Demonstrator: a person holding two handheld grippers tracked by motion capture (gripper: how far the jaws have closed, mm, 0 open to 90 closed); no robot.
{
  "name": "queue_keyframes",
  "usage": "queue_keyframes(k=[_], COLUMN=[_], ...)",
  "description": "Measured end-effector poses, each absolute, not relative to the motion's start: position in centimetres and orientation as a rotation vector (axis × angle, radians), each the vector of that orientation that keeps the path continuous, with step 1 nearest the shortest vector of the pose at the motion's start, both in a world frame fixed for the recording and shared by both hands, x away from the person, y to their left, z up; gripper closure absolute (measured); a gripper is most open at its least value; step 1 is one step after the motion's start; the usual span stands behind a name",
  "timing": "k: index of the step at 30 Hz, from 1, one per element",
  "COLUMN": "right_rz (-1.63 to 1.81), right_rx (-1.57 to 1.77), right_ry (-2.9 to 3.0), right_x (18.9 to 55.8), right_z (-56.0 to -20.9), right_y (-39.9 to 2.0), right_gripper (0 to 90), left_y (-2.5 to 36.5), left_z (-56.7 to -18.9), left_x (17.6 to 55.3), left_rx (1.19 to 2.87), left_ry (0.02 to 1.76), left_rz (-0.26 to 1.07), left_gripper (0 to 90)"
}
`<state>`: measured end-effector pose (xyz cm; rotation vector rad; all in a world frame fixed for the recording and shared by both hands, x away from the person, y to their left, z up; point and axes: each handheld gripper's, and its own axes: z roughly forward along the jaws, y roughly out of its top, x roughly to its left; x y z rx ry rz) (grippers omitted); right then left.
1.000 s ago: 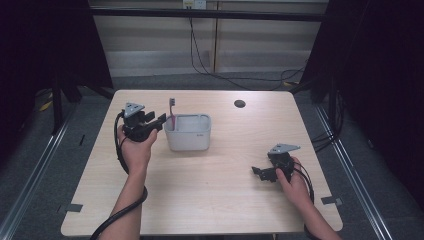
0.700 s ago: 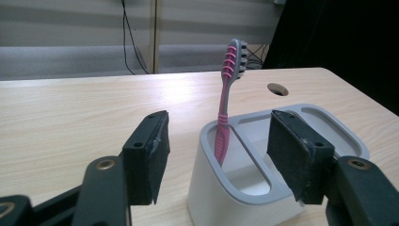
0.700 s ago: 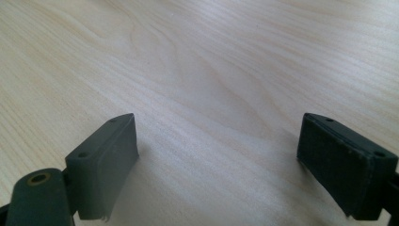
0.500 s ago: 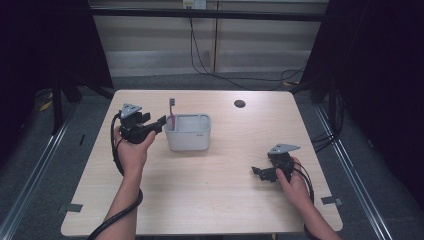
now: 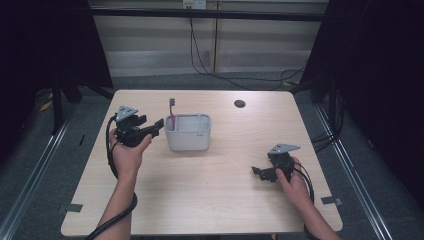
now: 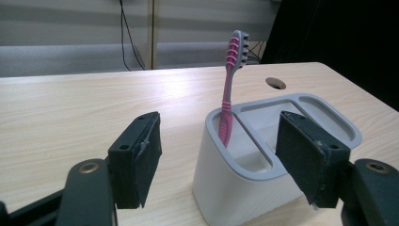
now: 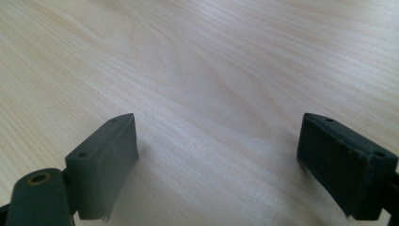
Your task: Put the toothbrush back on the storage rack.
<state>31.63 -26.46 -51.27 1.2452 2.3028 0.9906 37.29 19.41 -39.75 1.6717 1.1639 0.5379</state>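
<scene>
A pink toothbrush (image 5: 171,112) (image 6: 229,89) stands upright, bristles up, in the left slot of a pale grey holder (image 5: 188,132) (image 6: 263,155) at the table's middle. My left gripper (image 5: 157,126) (image 6: 223,155) is just left of the holder and points at it. Its jaws have just been opening and now stand open, with nothing between the pads; brush and holder lie a little beyond them. My right gripper (image 5: 257,172) (image 7: 226,160) rests low over bare wood at the front right, open, with nothing between its jaws.
The light wooden table (image 5: 220,200) has a round cable hole (image 5: 239,103) (image 6: 275,83) near its far edge. Dark curtains flank both sides. Cables hang down the wall behind, and metal rails run along the floor on each side.
My left gripper's jaws have opened off the toothbrush and drawn back a little to the left. The brush stays standing in the holder. The right gripper has not moved.
</scene>
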Motion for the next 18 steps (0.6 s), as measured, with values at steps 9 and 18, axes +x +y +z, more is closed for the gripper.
queue_keyframes(k=[9, 18], right_rz=[0.990, 0.990], right_rx=[1.245, 1.245], right_ry=[2.303, 2.303], right_x=[31.62, 31.62], right_z=[-51.27, -51.27], right_y=[-26.46, -26.46], right_gripper=[12.2, 12.2], left_y=[19.73, 19.86], left_z=[-39.86, -40.48], left_x=[37.04, 36.54], left_rx=[1.684, 1.705], left_ry=[1.150, 1.135], left_rz=[0.523, 0.513], left_gripper=[29.5, 27.8])
